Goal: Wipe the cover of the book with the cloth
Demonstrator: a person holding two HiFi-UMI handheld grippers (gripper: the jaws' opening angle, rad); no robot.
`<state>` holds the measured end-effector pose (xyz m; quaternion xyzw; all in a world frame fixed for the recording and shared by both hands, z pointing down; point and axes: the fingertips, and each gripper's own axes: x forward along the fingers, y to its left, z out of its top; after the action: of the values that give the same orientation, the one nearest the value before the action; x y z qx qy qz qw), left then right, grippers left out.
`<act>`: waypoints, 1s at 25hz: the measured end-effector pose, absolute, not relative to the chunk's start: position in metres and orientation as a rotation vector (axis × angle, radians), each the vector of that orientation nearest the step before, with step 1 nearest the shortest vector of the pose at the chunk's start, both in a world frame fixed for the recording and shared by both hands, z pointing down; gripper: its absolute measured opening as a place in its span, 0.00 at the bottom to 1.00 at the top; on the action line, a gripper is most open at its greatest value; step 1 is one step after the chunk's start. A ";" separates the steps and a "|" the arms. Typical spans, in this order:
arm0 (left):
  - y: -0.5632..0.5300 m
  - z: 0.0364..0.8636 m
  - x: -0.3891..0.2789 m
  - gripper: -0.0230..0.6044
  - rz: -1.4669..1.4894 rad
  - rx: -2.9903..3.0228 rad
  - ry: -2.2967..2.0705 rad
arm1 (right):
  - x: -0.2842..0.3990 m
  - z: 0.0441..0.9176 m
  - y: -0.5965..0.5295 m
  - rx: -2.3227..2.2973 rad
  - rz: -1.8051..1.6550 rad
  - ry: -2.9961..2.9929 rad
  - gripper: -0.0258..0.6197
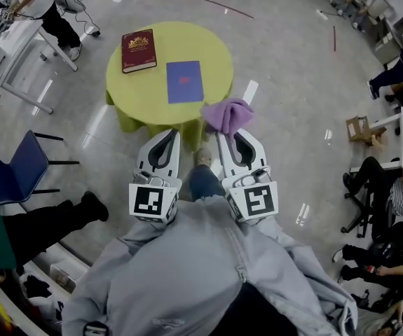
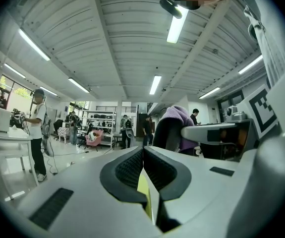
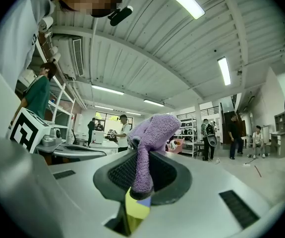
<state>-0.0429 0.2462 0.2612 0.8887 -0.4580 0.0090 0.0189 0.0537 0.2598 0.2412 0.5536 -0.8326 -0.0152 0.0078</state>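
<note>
right gripper point(image 3: 136, 165) clamped on purple cloth point(image 3: 151, 130) | left gripper point(image 2: 143, 158) closed, empty | blue book point(image 1: 184, 81) at 12 o'clock on table point(image 1: 219, 51), red book point(image 1: 138, 50) at 11 | I'd lay the cloth flat, stroke lightly

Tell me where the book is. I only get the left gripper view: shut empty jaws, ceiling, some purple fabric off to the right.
Observer: The head view shows two on the round yellow-green table: a dark red hardcover book with a gold ornament at its far left, and a thin blue book nearer the middle.
Operator: Is that fabric gripped?
Observer: Yes. In the right gripper view the right hand-held gripper is shut on the fluffy purple cloth, which stands up above its jaws.
Operator: Is either gripper over a book?
Observer: No. In the head view the left hand-held gripper and the right one sit at the table's near edge, and both books lie farther away.
</note>
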 end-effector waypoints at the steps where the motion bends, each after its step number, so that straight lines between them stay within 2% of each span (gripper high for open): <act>1: 0.234 0.263 -0.041 0.07 0.030 2.753 -1.430 | 0.056 0.243 0.246 1.718 -0.043 -2.609 0.15; 14: 0.047 0.278 -0.012 0.07 0.042 2.649 -1.527 | 0.080 0.268 0.048 1.522 0.032 -2.656 0.15; 25: -0.045 0.287 -0.003 0.07 0.073 2.554 -1.653 | 0.089 0.282 -0.048 1.337 0.056 -2.728 0.15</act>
<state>-0.0031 -0.0450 0.2867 0.8383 -0.5425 0.0238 0.0490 0.0888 -0.0484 0.2822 0.4394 -0.8966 0.0185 0.0512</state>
